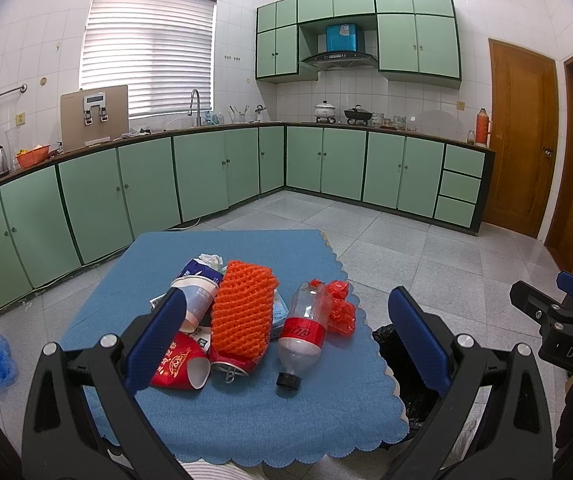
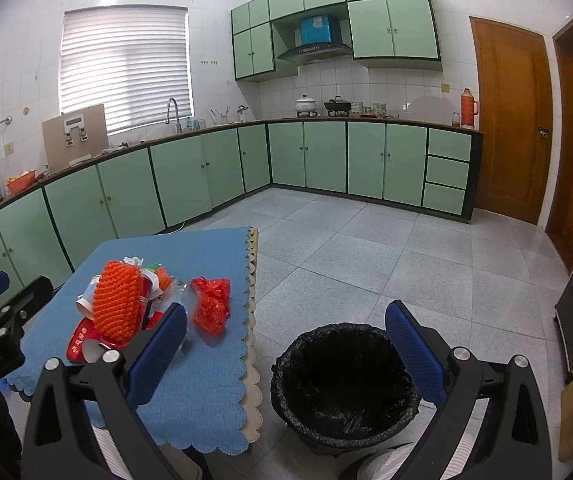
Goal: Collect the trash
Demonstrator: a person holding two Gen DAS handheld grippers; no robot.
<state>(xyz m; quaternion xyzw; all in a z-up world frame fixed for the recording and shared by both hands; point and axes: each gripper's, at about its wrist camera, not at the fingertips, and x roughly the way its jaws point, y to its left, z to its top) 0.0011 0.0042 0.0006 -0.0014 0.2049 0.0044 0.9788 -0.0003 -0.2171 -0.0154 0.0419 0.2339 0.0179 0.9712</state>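
Left tongs (image 1: 286, 336) spread wide, nothing between the pads, held above the near edge of the bench (image 1: 246, 420). Right tongs (image 2: 286, 354) also spread wide and empty, above the floor just right of the bench, over the bin (image 2: 346, 384).

Trash sits in one pile at mid-bench on the blue cloth:
- orange foam net (image 1: 242, 308) on top, tilted over the other pieces
- clear bottle (image 1: 304, 330) with red label, lying on its side, black cap toward the camera, touching the net's right edge
- crumpled red bag (image 1: 340, 306) just right of the bottle
- red paper cup (image 1: 180, 364) on its side at front left, mouth facing right
- red can (image 1: 232, 362) under the net, beside the cup
- white paper cup (image 1: 196, 294) on its side behind the left pad
- blue carton (image 1: 198, 270) and white tissue (image 1: 211, 259) at the back

Bin is black-lined, on the floor close to the bench's right side; contents cannot be made out.
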